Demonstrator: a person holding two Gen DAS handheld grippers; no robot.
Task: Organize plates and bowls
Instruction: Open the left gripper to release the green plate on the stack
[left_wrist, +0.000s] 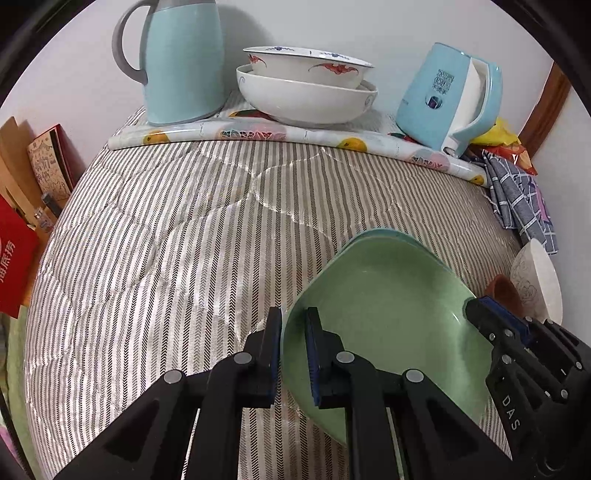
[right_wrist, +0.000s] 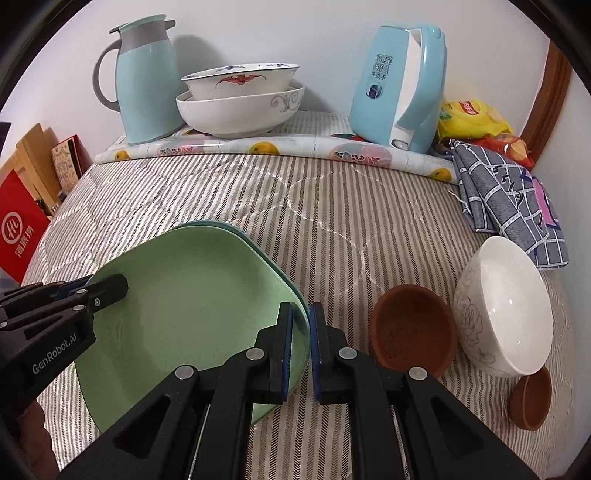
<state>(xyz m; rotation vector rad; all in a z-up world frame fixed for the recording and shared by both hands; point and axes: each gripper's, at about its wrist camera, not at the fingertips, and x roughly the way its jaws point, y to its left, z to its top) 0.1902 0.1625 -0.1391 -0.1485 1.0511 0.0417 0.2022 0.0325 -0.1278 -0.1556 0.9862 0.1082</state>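
Green ceramic fills both my views: a pale green plate (right_wrist: 184, 314) sits on top of a second, teal plate (right_wrist: 236, 230), of which I see only a thin edge at the far side. The pair is low over the striped quilted cover (left_wrist: 166, 240), and I cannot tell whether it rests there or hangs just above.

My left gripper (left_wrist: 293, 354) is clenched on the green plate's left rim, one finger under and one over. My right gripper (right_wrist: 301, 350) straddles the right rim; its jaws sit very close, but I see a sliver of gap beside the outer pad, so I cannot say whether it pinches the rim.

Judging progress: the two plates look stacked, and two large white bowls (right_wrist: 240, 99) already nest at the back on the rolled floral mat (right_wrist: 280, 149), between the thermos jug (right_wrist: 144, 81) and the blue electric kettle (right_wrist: 399, 85). Loose still, to my right: a white floral bowl (right_wrist: 506, 314) tipped on its side, a brown bowl (right_wrist: 413, 328) touching it, and a smaller brown bowl (right_wrist: 530, 398) nearer. So I reckon roughly half remains.

Hard to read: the lower plate's full shape, the underside of the stack, and the smaller brown bowl, partly hidden by the white one. In the left view the brown bowl is mostly behind my right gripper.
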